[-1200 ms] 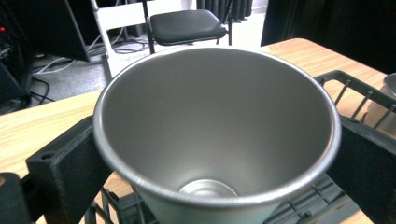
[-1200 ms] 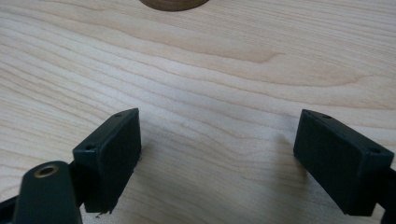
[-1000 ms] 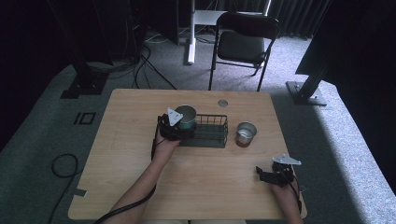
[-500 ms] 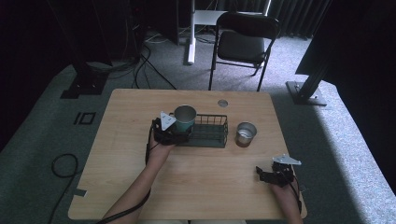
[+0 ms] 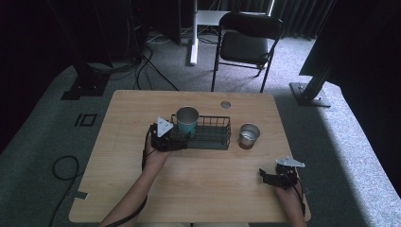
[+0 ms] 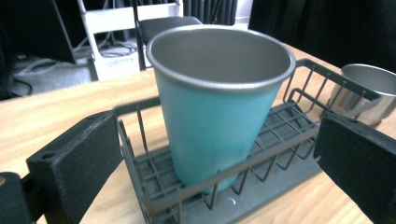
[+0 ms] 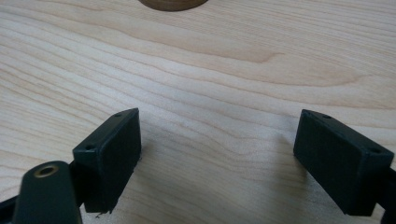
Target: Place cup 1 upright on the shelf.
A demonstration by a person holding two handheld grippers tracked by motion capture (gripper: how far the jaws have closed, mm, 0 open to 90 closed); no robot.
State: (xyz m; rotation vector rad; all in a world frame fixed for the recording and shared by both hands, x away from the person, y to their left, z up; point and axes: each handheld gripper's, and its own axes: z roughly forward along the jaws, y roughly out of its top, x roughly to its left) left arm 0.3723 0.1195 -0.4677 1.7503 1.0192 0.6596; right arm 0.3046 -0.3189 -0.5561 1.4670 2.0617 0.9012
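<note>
Your inventory: teal cup (image 6: 219, 116) with grey steel interior; dark grey wire basket (image 6: 280, 135); plain silver cup (image 5: 248, 135); pale wood-grain desk (image 5: 189, 189); black jaws.

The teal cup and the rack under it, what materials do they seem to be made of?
The teal cup looks like metal: its inside is bare matte grey with a rolled rim, and the outside has a smooth teal coat, probably paint or powder. The rack looks like thin dark wire, likely coated steel, welded into a grid. The left claw stands open around them.
</note>
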